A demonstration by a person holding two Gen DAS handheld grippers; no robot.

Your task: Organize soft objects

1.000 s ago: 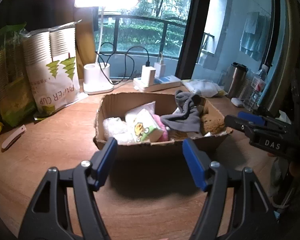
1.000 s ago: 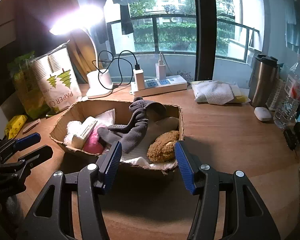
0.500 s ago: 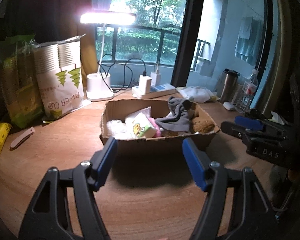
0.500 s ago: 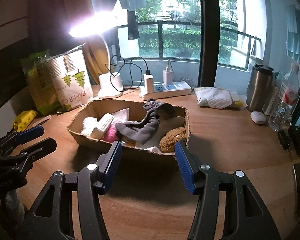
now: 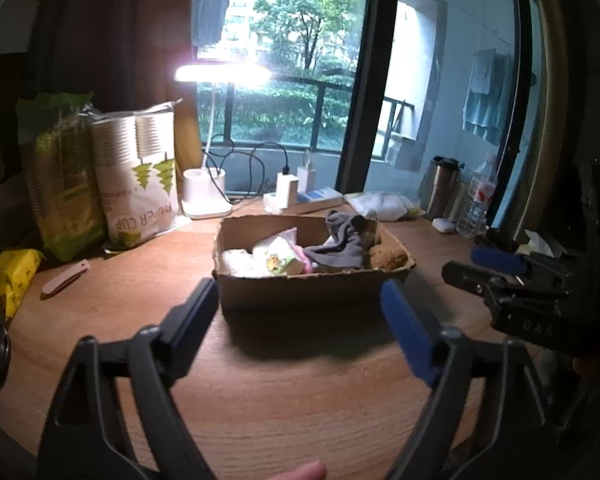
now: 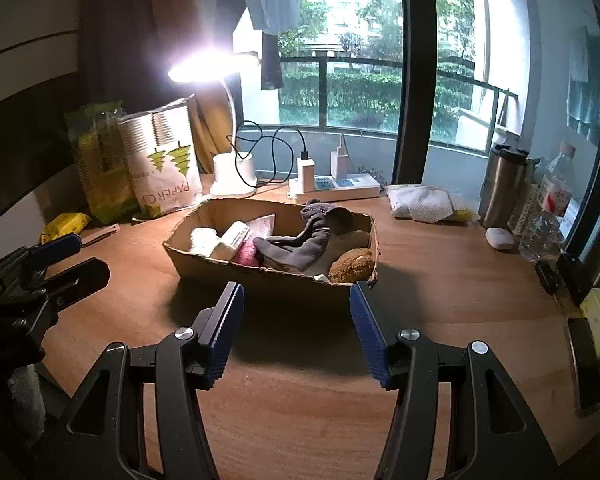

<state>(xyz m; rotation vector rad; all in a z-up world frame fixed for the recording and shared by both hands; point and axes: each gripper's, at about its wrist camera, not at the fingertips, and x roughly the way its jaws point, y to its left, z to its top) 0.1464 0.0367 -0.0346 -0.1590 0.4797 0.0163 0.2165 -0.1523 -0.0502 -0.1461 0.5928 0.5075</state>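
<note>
Both the left gripper (image 5: 300,312) and right gripper (image 6: 296,320) are hanging wide open and empty before the cardboard box (image 6: 260,276) at frame centre; sorting seems finished, nothing more needing a grasp.

"PAPER CUP" on the white bag of cups (image 6: 166,168); "DAS" on the right gripper (image 5: 496,268).

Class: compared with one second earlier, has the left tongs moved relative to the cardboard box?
Yes. The left tongs have pulled back from the brown cardboard box, which now looks smaller and farther.
</note>
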